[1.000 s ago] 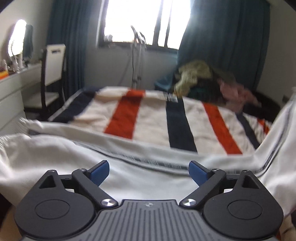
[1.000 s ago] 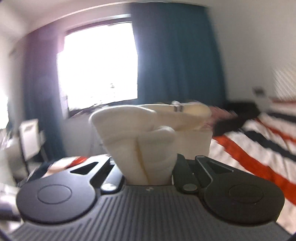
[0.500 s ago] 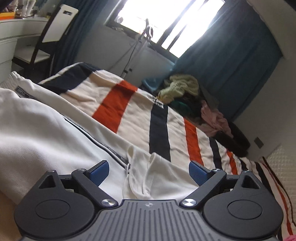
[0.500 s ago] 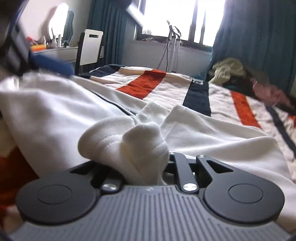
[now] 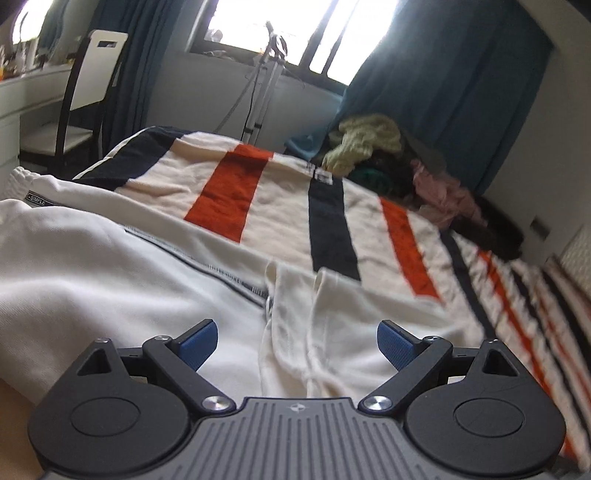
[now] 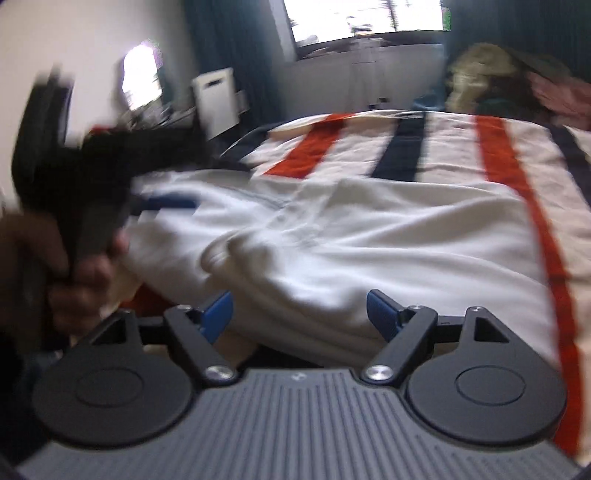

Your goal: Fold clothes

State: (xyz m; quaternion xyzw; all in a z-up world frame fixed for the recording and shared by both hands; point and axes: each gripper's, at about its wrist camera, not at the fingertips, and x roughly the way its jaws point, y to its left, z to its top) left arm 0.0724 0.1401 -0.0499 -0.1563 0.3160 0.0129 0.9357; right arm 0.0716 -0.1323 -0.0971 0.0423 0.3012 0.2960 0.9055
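Motion-blurred left tongs (image 6: pixel 166 203) and hand (image 6: pixel 79 273); garment's (image 5: pixel 92 280) near edge cut off.

Matt white knit garment (image 5: pixel 110 280) on woven striped blanket (image 5: pixel 266 195).

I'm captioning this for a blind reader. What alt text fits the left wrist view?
A cream zip-up garment lies spread on a bed under the open left claw, whose blue pads touch nothing. Beyond it stretch a blanket striped orange and navy, a clothes pile and a bright window.

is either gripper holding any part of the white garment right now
No, nothing is held. The left gripper is open over the white garment. The right gripper is opening, its pads clear of the cloth lying on the striped blanket.
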